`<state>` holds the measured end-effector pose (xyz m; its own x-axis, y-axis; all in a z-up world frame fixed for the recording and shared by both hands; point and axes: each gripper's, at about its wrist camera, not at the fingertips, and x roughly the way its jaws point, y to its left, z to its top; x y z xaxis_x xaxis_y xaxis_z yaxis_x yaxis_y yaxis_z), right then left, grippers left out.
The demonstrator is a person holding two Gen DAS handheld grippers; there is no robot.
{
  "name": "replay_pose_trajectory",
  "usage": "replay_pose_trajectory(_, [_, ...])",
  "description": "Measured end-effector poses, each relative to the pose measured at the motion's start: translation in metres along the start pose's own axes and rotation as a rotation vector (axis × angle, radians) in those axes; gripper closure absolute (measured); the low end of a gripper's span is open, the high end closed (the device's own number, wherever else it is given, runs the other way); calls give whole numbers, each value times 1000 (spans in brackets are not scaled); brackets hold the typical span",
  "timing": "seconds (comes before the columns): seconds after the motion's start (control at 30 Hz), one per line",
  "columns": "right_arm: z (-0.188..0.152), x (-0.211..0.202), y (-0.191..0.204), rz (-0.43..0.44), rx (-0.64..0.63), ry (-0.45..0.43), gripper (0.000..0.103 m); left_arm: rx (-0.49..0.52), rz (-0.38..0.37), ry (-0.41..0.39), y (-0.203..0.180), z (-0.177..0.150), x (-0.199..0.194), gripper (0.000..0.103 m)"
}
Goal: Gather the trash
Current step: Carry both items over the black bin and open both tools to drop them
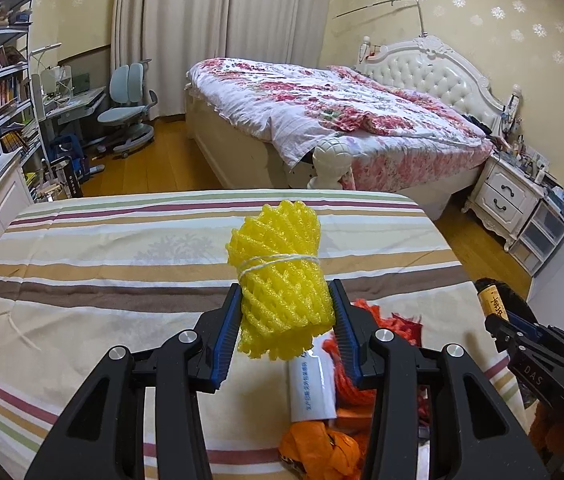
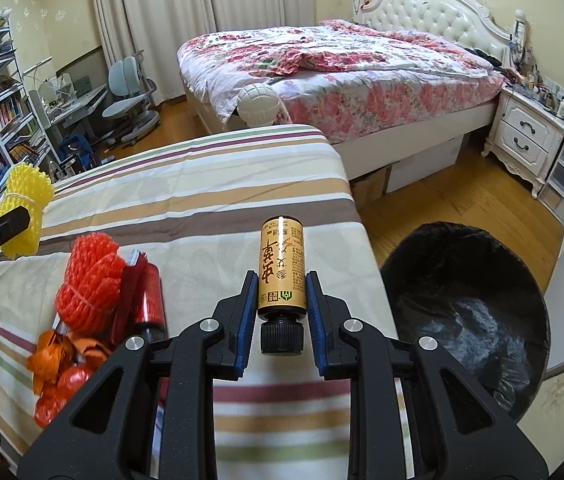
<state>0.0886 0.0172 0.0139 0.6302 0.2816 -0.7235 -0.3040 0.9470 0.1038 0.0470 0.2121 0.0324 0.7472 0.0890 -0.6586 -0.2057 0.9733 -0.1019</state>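
Nearest the right wrist camera, the right gripper (image 2: 280,304) is clamped tight on a small amber bottle (image 2: 282,266), black cap toward the camera, gold label with red characters, held clear of the striped tablecloth (image 2: 209,184). At about four o'clock from it gapes the black-lined trash bin (image 2: 466,316) on the floor, just beside the table's edge.

Across the table the left gripper (image 1: 286,312), jaws partly closed, pinches a yellow foam fruit net (image 1: 277,276) rolled and tied with white string, also lifted off the cloth.

Both pieces look picked up and on the carry stage. Next, I'd judge, each needs swinging over the bin's mouth before release. More litter waits: an orange foam net (image 2: 89,280) and a red can (image 2: 151,298) at nine o'clock from the bottle.
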Motion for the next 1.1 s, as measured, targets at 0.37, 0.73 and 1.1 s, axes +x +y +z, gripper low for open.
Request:
replay_pose_trajectory(0.37, [-25,-40,-37,-84,39,-45,80,49,-122,-25,-61,-24,-20,59])
replay_pose_trajectory(0.73, [-36,-55,-92,-179,118,-82,80,132,-211,-17,-127,-40,-10,59])
replay_pose_trajectory(1.1, [-43,-47,-133,-229,162,-91,80,228,-242,-16,-185,-57,16,59])
